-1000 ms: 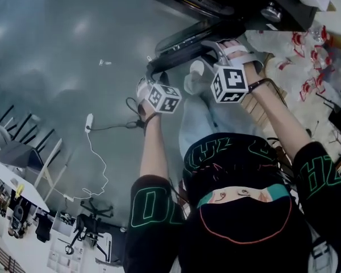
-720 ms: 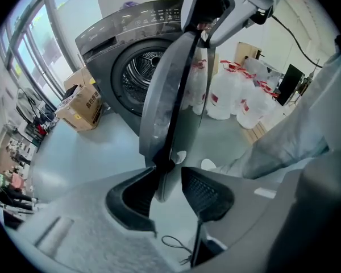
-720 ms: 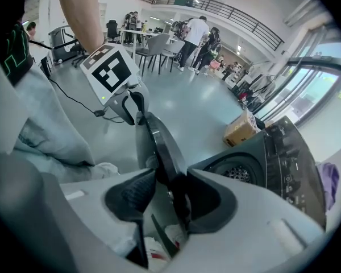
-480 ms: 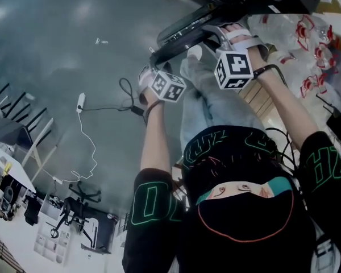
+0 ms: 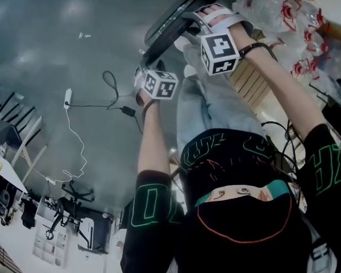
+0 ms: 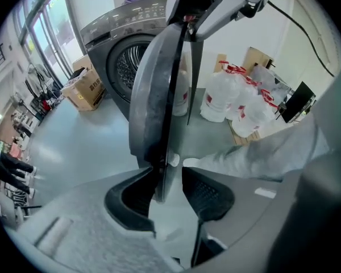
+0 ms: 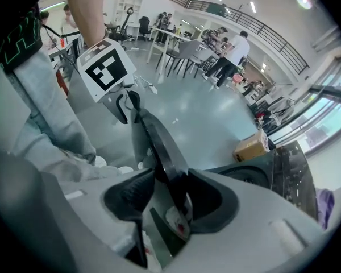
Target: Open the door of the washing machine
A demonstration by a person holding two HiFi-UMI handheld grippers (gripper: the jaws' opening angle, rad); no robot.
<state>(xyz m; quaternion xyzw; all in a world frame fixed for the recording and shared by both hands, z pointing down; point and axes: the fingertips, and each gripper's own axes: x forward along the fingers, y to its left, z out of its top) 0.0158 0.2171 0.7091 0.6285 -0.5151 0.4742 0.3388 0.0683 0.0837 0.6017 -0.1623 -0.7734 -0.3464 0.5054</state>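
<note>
My left tongs point(image 6: 166, 181) stand partly apart with the rim of the door point(image 6: 156, 95) between them. The rim lies against one jaw, and a strip of floor point(image 6: 74, 147) shows between it and the other jaw, so nothing is clamped.

My right tongs point(image 7: 169, 193) are wide apart and have just been opening. The door's rim runs between them too, leaning on one jaw and clear of the other.

The door stands swung out from the washer point(image 6: 122, 50), edge-on to my left tongs, with the drum point(image 6: 128, 67) bare behind it.

In the left gripper view my right tongs sit at the door's upper rim, partly cut off by the top of the frame. In the head view the tips of both tongs are hidden behind the marker cubes point(image 5: 160, 85). There the door is only a dark bar running out of the frame at the top. I cannot make out what the red-and-white patch point(image 7: 176, 220) low between my right tongs is.
</note>
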